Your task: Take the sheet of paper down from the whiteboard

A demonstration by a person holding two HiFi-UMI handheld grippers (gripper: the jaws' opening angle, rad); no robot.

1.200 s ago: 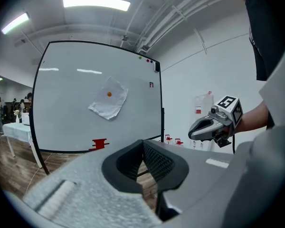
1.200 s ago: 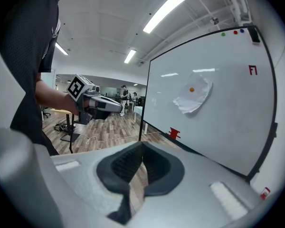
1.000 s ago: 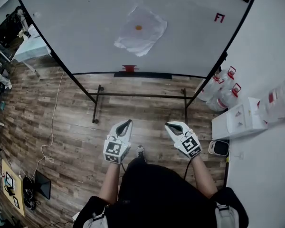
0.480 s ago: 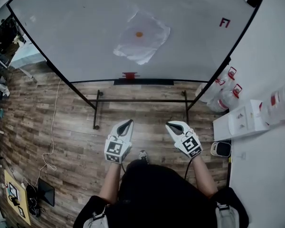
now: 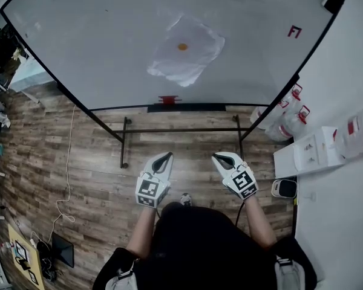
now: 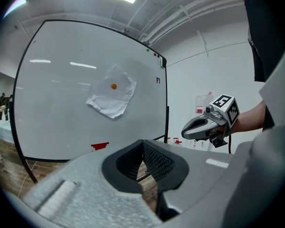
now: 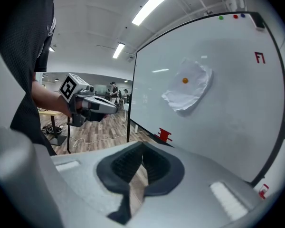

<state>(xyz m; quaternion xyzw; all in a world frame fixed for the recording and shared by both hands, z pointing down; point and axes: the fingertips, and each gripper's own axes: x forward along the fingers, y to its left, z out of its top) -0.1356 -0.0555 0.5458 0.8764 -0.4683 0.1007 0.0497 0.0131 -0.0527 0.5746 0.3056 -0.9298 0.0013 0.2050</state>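
A crumpled white sheet of paper (image 5: 184, 58) hangs on the whiteboard (image 5: 97, 47), pinned by a small orange magnet (image 5: 182, 47). It shows too in the left gripper view as the paper (image 6: 111, 99) and in the right gripper view as the paper (image 7: 187, 91). My left gripper (image 5: 165, 157) and right gripper (image 5: 218, 157) are held side by side in front of me, well short of the board and below the paper. Both point at the board. The left gripper's jaws (image 6: 142, 145) are shut and empty, and so are the right gripper's (image 7: 142, 148).
A red object (image 5: 167, 99) sits on the board's bottom ledge, above the black stand frame (image 5: 124, 144). White jugs with red caps (image 5: 284, 116) and a white box (image 5: 308, 153) stand at the right by the wall. A cable (image 5: 66, 180) trails over the wooden floor at left.
The person has stepped toward the whiteboard, so the board and paper sit lower and nearer in view. Both grippers moved forward together, jaws unchanged.
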